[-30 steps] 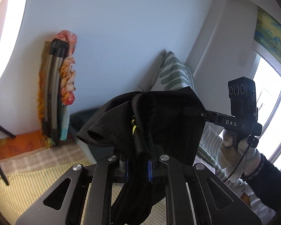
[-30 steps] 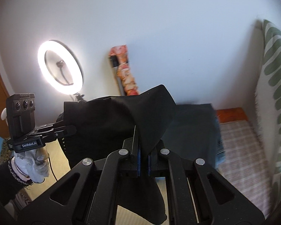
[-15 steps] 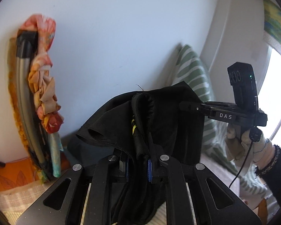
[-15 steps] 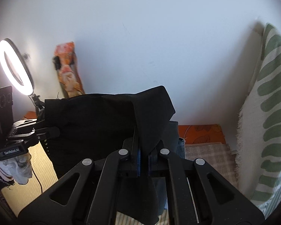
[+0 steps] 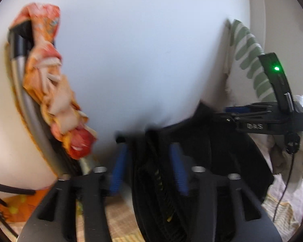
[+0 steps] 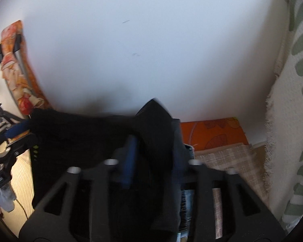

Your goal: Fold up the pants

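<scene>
The black pants (image 5: pixel 161 181) hang between my two grippers close to the white wall. My left gripper (image 5: pixel 149 161) has its blue-padded jaws spread wide, with the bunched waistband lying loose between them. My right gripper (image 6: pixel 151 153) also has its jaws apart, with a black fabric corner (image 6: pixel 155 121) draped between the fingers. The right gripper shows from the side in the left wrist view (image 5: pixel 228 115), at the pants' far edge. The left gripper shows at the left edge of the right wrist view (image 6: pixel 18 130). Both views are motion-blurred.
A folded frame wrapped in orange floral cloth (image 5: pixel 50 92) leans on the wall at left. A green-striped pillow (image 6: pixel 293 121) stands at right. An orange sheet (image 6: pixel 212 133), a checked mat (image 6: pixel 228 161) and folded jeans (image 6: pixel 185 199) lie on the bed below.
Both grippers have opened; their jaws were shut on the pants before. Both have moved closer to the wall, and the pants sit lower in the views.
</scene>
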Motion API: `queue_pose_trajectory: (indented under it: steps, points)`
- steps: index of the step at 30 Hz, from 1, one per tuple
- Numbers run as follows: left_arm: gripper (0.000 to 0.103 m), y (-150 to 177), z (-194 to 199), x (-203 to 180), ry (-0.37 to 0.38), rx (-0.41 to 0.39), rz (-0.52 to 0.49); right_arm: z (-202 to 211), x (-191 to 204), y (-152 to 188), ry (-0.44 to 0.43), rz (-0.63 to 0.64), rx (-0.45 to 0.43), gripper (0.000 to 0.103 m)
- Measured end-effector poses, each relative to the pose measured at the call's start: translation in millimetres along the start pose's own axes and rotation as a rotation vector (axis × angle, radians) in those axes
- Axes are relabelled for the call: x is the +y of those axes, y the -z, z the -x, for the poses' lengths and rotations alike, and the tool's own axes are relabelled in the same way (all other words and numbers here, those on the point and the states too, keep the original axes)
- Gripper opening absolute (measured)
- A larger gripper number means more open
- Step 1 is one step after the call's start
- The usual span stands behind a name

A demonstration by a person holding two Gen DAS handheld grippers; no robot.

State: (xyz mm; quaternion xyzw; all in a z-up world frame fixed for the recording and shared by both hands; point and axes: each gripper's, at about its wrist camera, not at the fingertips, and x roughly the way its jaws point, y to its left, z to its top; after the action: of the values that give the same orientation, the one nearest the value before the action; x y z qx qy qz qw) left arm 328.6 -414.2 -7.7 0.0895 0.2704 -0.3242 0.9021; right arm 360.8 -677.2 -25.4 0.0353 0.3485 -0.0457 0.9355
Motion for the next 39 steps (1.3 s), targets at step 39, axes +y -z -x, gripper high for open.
queue_pose_trajectory:
  steps: [39]
  points:
    - [0.07, 76, 217, -2, 0.042, -0.024, 0.156, 219, 79, 114, -0.088, -0.012, -0.126, 0.078]
